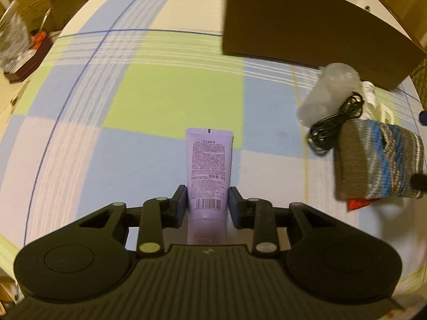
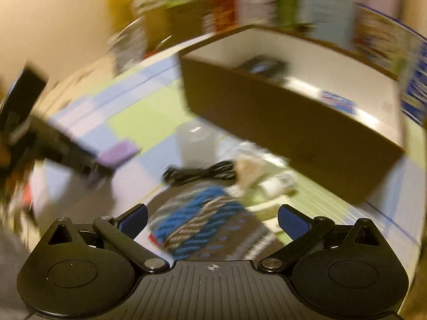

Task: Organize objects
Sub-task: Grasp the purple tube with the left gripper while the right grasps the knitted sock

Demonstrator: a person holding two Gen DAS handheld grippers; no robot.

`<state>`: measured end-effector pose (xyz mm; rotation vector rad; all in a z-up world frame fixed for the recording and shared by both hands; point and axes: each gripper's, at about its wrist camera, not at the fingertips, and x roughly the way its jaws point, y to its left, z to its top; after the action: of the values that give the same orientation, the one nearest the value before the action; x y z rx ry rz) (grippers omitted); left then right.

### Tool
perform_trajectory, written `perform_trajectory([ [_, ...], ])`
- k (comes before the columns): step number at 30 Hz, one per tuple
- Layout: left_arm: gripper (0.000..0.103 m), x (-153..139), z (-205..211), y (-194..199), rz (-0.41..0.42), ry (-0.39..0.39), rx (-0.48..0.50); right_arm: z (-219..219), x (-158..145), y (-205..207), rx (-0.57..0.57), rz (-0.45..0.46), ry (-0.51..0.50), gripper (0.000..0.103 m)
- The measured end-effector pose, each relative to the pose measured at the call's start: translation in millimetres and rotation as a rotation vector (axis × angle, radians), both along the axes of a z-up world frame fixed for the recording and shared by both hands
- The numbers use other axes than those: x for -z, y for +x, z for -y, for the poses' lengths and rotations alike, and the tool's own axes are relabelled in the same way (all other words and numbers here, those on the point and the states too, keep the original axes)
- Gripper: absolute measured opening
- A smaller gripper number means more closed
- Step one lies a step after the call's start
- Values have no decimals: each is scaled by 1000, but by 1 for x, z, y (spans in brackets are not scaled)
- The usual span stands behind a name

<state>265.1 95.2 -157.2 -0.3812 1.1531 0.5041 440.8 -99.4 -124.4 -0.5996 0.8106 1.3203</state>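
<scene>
Lilac flat plastic tube [image 1: 209, 170] pinched in left claw [image 1: 208, 200].

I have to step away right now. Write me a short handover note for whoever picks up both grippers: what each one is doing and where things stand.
Left gripper: shut on the purple tube, held above the checked cloth.
Right gripper: open, empty, over the knitted pouch; its view is blurred by motion.
On the cloth, still loose: the pouch, black cable, clear plastic cup, a white item behind them.
Brown box: already holds a dark item and a blue-patterned one.
Left: probably box the tube, then the loose pile.
</scene>
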Motion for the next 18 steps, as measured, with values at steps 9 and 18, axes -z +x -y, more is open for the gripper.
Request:
perform_trajectory([
  [9, 29, 0, -3, -19, 11, -9, -48, -18, 39, -8, -166, 74, -123, 101],
  [18, 29, -1, 1, -19, 7, 2, -35, -14, 37, -14, -166, 108, -96, 37],
])
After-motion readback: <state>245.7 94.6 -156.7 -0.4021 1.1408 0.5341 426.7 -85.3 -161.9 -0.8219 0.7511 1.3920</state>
